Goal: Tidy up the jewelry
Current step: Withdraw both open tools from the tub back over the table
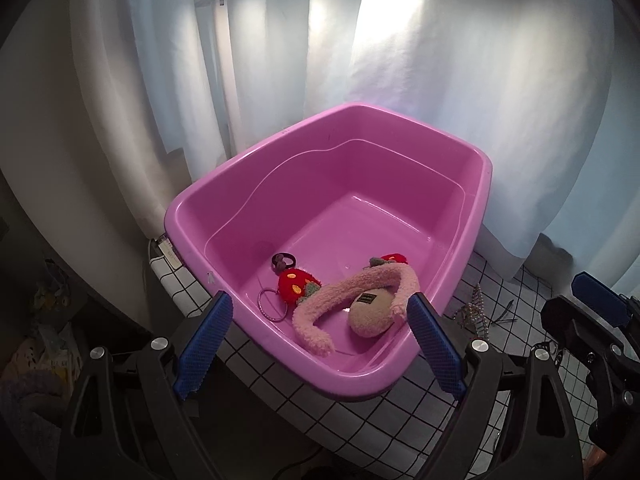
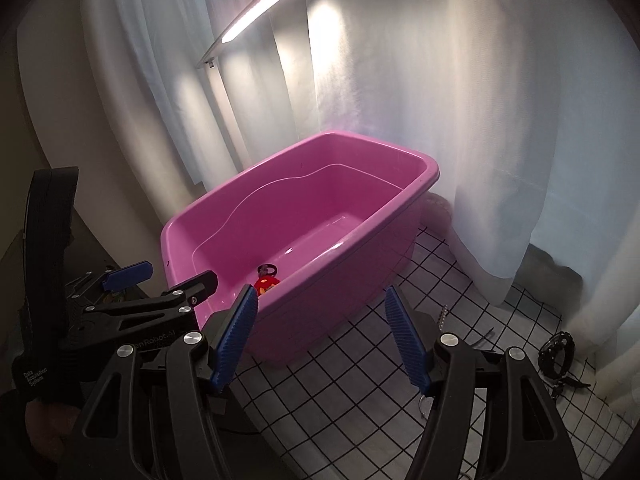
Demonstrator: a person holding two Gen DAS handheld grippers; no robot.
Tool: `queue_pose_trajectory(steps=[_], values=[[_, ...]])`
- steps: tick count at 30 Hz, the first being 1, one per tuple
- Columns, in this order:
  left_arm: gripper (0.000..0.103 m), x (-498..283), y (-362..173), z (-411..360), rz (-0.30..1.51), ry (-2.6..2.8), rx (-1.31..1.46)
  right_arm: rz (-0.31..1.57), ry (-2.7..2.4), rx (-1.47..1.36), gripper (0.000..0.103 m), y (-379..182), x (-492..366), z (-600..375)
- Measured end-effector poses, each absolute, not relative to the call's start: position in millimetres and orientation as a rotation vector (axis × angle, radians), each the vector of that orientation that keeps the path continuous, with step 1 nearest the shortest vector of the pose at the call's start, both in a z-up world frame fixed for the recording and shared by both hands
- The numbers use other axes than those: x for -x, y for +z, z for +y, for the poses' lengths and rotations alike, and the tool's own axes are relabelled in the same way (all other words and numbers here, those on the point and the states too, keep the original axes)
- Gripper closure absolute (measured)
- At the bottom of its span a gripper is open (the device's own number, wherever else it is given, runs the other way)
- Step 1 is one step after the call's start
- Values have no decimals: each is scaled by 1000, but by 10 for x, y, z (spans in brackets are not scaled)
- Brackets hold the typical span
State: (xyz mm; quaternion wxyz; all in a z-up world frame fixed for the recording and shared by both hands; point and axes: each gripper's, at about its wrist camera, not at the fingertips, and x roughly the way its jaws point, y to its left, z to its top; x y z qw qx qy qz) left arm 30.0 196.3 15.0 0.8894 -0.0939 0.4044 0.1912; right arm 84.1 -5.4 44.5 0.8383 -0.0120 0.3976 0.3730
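A pink plastic tub (image 1: 420,148) stands on a checked tablecloth; it also shows in the right wrist view (image 2: 360,264). In it lie a fuzzy pink headband (image 1: 360,286), a beige plush piece (image 1: 370,312), a red strawberry hair tie (image 1: 295,285), a thin purple ring (image 1: 273,305) and a dark hair tie (image 1: 283,260). My left gripper (image 1: 320,308) is open and empty over the tub's near corner. My right gripper (image 2: 320,300) is open and empty above the tub's near side. A beaded piece (image 1: 476,312) lies on the cloth right of the tub.
A black studded band (image 2: 556,354) and a thin metal clip (image 2: 482,338) lie on the cloth (image 2: 352,380) at the right. White curtains hang behind. A lit lamp bar (image 2: 264,4) stands at the back left. The table's left edge drops off to dark clutter.
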Motion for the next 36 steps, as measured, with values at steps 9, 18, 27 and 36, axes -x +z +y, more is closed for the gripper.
queue_pose_trajectory(steps=[9,18,27,36], values=[[15,-111,155,1470,853,343,170,830,725,10,39,391,-544,-755],[12,23,96,941,869,272,142,852,627,-20,39,257,-229,-1510],[11,242,-222,410,909,173,117,916,481,-34,39,-80,10,-2265],[11,412,-640,148,958,123,166,998,409,-54,35,-513,172,-2688]])
